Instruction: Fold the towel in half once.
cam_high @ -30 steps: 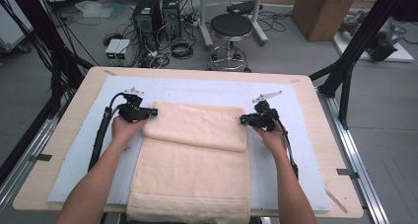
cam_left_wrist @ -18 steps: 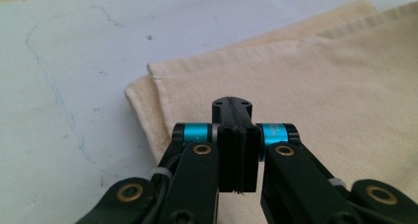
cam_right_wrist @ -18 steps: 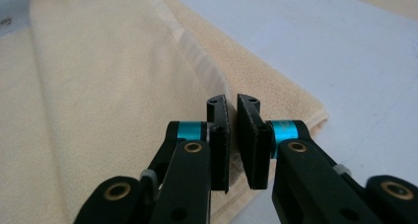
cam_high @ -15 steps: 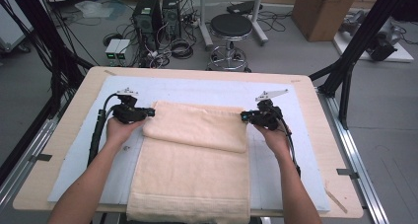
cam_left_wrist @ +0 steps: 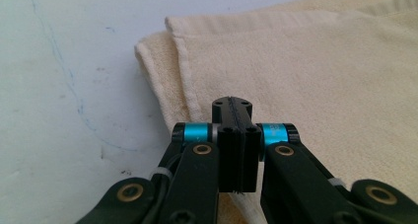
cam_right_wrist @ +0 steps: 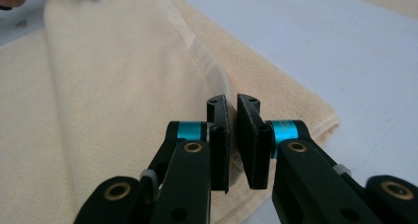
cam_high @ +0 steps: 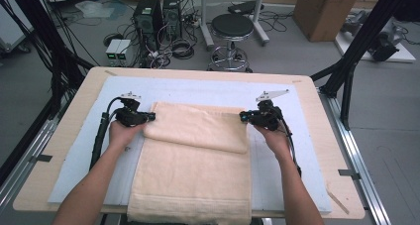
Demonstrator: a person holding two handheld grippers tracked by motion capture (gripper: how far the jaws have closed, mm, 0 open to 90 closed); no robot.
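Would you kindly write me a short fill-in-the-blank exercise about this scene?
1. The cream towel has its far end folded ____ over itself.
2. The left gripper has its jaws ____.
3. The towel lies on a pale ____ mat.
4. Beyond the table stands a round black ____.

Missing words: back; shut; blue; stool

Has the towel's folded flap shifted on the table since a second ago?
No. In the high view the towel keeps its folded flap across the same band of the blue mat, its near end hanging over the table edge as before.

Wooden table [cam_high: 324, 150]; pale blue mat [cam_high: 198, 88] covers top; folded cream towel [cam_high: 198, 170] on mat.
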